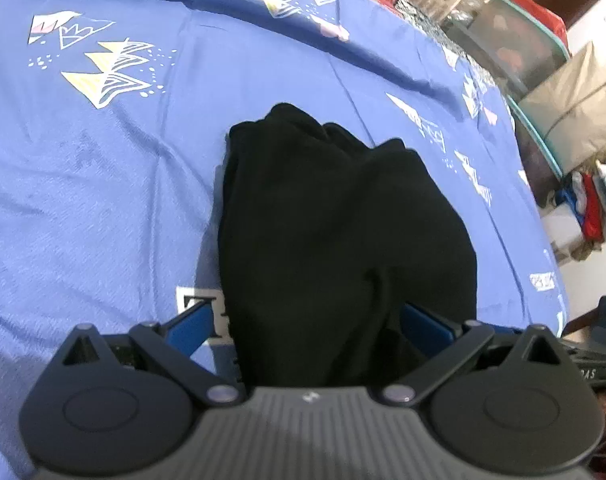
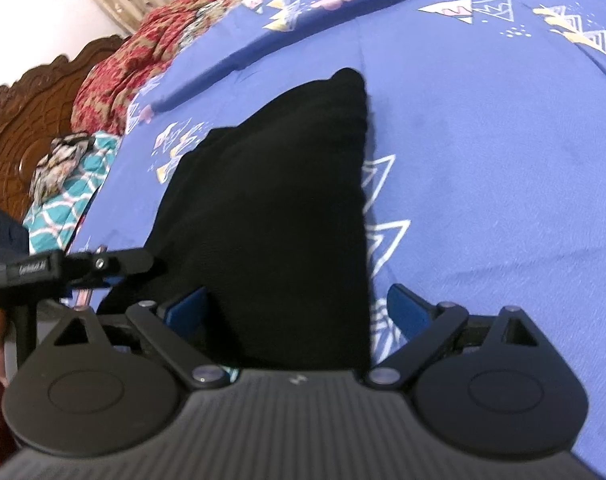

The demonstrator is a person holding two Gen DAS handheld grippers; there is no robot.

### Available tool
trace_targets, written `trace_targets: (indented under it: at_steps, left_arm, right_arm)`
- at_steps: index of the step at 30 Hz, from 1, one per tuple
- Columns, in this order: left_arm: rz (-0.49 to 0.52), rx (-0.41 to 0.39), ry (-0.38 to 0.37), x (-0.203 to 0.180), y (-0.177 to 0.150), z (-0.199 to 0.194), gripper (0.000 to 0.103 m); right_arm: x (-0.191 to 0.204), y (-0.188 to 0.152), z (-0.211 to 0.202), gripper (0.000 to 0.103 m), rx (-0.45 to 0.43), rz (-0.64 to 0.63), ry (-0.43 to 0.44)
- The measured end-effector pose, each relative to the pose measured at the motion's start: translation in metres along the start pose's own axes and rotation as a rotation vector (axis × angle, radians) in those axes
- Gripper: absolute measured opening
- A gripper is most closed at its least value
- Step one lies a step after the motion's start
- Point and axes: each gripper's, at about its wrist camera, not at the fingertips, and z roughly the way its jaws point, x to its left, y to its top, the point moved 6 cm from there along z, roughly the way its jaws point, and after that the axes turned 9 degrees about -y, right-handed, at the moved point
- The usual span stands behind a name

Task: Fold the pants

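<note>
Pants (image 1: 335, 232) are lying bunched on the blue bedsheet (image 1: 103, 200), running forward from both tools. We are judging the black fabric soft, light and limp, best gripped at an edge. Left tool (image 1: 303, 320) and right tool (image 2: 295, 304) are each straddling cloth, fingers spread wide, apparently unclenched.

- A white tag (image 1: 201, 312) on the blue bedsheet (image 1: 103, 200), at 7 o'clock from the black pants (image 1: 335, 240), shows a partial dark "T".
- Lettering on both gripper bodies is too blurred to read.
</note>
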Motion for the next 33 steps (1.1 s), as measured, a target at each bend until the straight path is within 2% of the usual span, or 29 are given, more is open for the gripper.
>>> trace_targets:
  at_steps: [4,9,15,20,25,28,30,33]
  left_arm:
    - [0.012,0.021,-0.006,-0.006,-0.016,0.001,0.103]
    - [-0.009,0.057,-0.012,-0.007,-0.035,0.01,0.103]
    - [-0.002,0.069,-0.003,-0.014,-0.037,0.014,0.103]
    - [-0.004,0.075,0.013,-0.015,-0.041,0.014,0.103]
    - [-0.002,0.069,0.062,-0.019,-0.049,0.012,0.103]
    - [-0.019,0.06,0.099,-0.022,-0.051,0.01,0.103]
    - [-0.027,0.063,0.127,-0.024,-0.055,0.008,0.103]
    - [-0.008,0.07,0.179,-0.027,-0.061,0.006,0.103]
  right_arm:
    - [0.003,-0.006,0.001,0.098,0.009,-0.061,-0.022]
    - [0.005,-0.008,0.005,0.098,0.016,-0.066,-0.025]
    - [0.013,-0.014,0.001,0.098,0.013,-0.124,-0.031]
    - [0.007,-0.024,-0.005,0.098,0.031,-0.159,-0.078]
    - [-0.011,-0.03,-0.009,0.098,0.051,-0.105,-0.116]
    - [-0.012,-0.033,-0.012,0.098,0.05,-0.085,-0.127]
    - [-0.009,-0.037,-0.015,0.103,0.045,-0.085,-0.132]
    - [-0.009,-0.04,-0.015,0.103,0.05,-0.082,-0.131]
